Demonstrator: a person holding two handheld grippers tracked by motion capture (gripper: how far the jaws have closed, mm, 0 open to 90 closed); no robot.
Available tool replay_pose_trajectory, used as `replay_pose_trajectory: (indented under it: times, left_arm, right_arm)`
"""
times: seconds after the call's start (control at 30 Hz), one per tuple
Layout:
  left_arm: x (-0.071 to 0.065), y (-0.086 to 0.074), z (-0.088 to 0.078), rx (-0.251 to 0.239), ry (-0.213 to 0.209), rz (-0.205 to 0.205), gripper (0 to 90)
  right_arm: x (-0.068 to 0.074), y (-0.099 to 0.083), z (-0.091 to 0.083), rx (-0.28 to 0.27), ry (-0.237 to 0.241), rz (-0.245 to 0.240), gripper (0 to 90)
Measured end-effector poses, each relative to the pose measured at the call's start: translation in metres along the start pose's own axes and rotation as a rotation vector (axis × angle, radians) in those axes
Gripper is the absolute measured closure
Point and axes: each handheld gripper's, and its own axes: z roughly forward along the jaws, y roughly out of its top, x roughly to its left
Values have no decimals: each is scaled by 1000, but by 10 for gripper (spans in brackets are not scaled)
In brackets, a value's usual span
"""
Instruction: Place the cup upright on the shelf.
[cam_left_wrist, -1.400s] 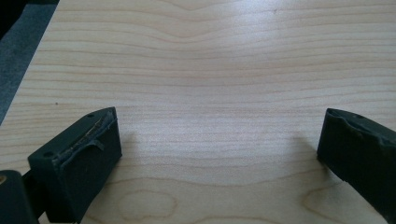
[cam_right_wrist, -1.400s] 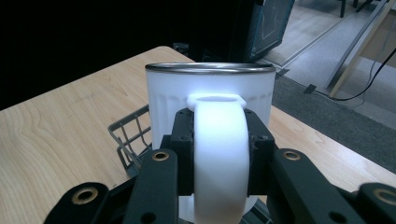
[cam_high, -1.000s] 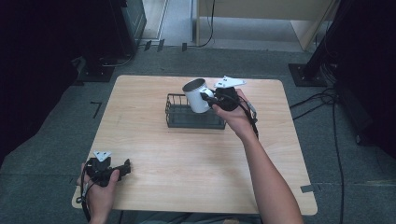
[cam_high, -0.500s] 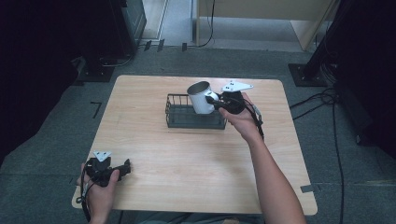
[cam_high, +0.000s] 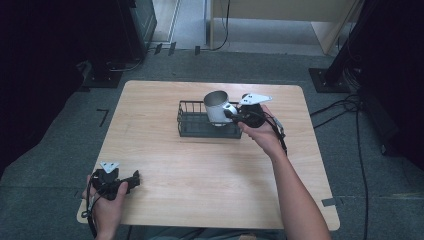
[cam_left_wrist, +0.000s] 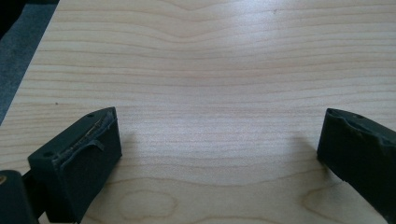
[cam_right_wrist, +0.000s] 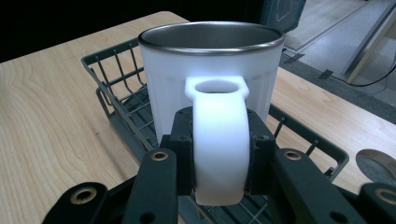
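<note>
A white mug (cam_right_wrist: 212, 79) with a metal rim is clamped by its handle between the jaws of the right gripper (cam_high: 235, 116), upright and held over the wire basket (cam_high: 192, 122) at the tabletop's (cam_high: 210, 175) twelve o'clock side. The step in hand is judged to be the placing of the mug into the basket (whether its base already touches the wires cannot be told). A straight lowering, then a release of the handle, is called for next. The left gripper (cam_high: 131, 179) is rested at seven o'clock, jaws wide and empty.
</note>
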Motion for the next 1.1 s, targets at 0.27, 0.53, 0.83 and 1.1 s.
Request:
replay_pose_trajectory:
  times: [0.27,0.53,0.83,1.1]
  left_arm:
    - [0,0,0,1,0,0,0]
    - [0,0,0,0,0,0,0]
    - [0,0,0,1,0,1,0]
    - [0,0,0,1,0,1,0]
  right_arm:
    - [-2,-2,-3,63,0,60,528]
    - [-2,3,-21,56,-45,60,652]
    - [-12,-7,-28,97,-73,105,592]
    - [-11,-2,-48,29,-93,130,569]
